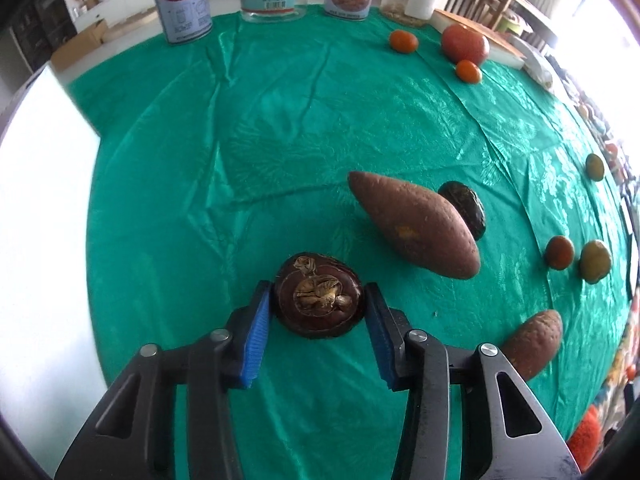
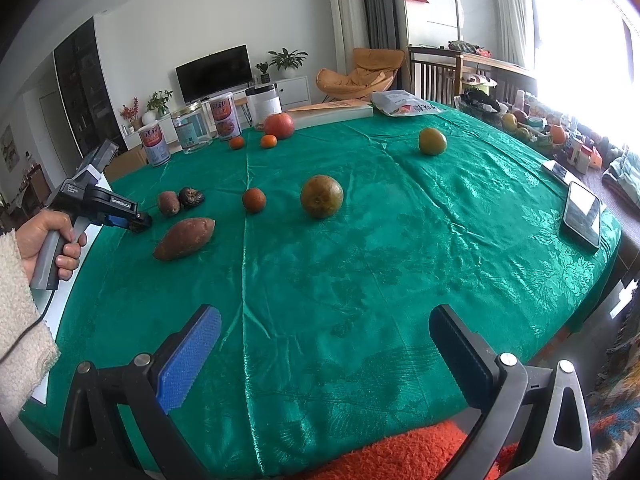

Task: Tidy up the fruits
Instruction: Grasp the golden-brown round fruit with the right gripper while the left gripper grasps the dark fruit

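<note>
On the green desk (image 2: 360,240) lie two sweet potatoes (image 1: 416,228), oranges (image 2: 322,196) and printed tins (image 2: 226,117). Left tongs (image 1: 319,312) are clamped on a dark round fruit (image 1: 319,300) near them; right tongs (image 2: 324,356) stand apart, empty.

We see a glossy green tablecloth (image 1: 280,120), satin-like with a woven floral pattern and creases, and on it a dark brown fruit (image 1: 319,298) with a smooth, shiny skin and a dry, papery crown. Near it on the right the large sweet potato (image 1: 416,226) looks matt and slightly rough. The left gripper (image 1: 318,320) is matt black plastic with metal pins and blue, finely ribbed pads (image 1: 256,344); far off stand tins (image 1: 182,0) with glossy printed labels.
</note>
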### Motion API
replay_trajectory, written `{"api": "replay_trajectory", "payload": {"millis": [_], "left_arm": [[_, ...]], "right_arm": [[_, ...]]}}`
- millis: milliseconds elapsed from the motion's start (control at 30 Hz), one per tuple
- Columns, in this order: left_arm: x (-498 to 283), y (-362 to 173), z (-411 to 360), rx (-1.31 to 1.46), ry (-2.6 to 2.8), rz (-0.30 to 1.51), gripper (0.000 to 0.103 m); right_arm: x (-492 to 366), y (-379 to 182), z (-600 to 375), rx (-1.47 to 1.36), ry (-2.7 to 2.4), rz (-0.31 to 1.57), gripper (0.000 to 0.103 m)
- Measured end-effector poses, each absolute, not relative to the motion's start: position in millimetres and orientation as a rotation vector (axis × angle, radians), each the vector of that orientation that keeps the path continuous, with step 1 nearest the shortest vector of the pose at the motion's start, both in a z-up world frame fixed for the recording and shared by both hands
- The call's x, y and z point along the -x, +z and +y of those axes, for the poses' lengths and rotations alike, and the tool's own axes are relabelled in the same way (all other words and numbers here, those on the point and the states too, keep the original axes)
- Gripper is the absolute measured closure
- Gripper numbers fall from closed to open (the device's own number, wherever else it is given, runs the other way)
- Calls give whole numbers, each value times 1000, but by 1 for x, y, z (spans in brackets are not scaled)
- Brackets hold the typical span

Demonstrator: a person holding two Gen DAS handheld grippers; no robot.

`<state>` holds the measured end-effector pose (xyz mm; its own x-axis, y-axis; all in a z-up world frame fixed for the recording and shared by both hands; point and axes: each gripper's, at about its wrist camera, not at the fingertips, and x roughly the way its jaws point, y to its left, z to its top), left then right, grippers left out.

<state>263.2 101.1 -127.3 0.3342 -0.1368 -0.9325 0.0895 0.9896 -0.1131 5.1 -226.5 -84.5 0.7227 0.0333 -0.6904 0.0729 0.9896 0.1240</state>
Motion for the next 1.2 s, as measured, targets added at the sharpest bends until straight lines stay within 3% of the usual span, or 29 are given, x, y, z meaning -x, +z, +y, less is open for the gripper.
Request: {"api": "replay_trajectory", "payload": {"millis": [267, 467, 667, 767, 800, 1033, 1200], "left_arm": [[-178, -112, 95, 98, -204, 1201, 56], [-136, -109, 79, 107, -254, 1195, 56], [-114, -91, 75, 103, -272, 1145, 56], [-105, -84, 78, 90, -272, 1130, 56], [-103, -83, 80, 92, -274, 1126, 56], [-81, -64, 92, 124, -289, 1040, 56], [-66, -42, 98, 128, -292, 1004, 56]], "right_arm": [[-45, -94, -271, -426, 176, 885, 0], [-176, -89, -283, -384, 215, 1149, 1], [-246, -115, -263, -403, 185, 1315, 30], [-256, -123, -261, -370, 127, 1354, 40], [-258, -124, -261, -340, 110, 1361, 52], [-239, -122, -276, -384, 112, 1301, 55], [-212, -84, -261, -371, 211, 1227, 55]]}}
